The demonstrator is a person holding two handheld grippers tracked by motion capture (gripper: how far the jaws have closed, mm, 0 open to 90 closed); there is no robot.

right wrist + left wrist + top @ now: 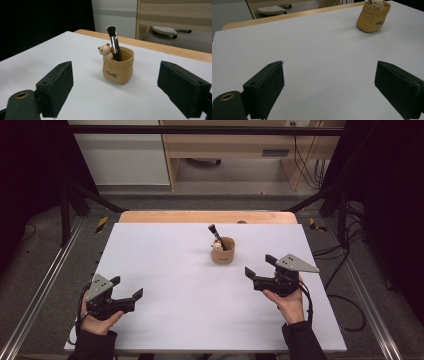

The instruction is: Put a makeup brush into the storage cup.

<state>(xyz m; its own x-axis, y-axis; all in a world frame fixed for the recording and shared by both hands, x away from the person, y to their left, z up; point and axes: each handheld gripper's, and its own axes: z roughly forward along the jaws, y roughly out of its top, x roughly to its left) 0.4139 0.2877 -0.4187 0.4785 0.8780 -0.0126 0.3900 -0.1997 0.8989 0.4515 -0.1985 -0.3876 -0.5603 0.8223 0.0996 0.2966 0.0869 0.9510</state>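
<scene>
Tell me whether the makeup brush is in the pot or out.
In. The brush stands handle-down inside the tan pot, bristles up, leaning beside the small bear figure.

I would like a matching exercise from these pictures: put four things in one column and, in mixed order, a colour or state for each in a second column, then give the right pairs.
Things:
1. brush
2. pouch-shaped holder
3. bear figure
4. right gripper

Colour or state:
A. tan, with dark lettering on its front
B. jaws wide apart, nothing between them
C. stands in the holder, dark bristles up
D. pale, peeks over the holder's rim

Pairs: 1-C, 2-A, 3-D, 4-B
</scene>
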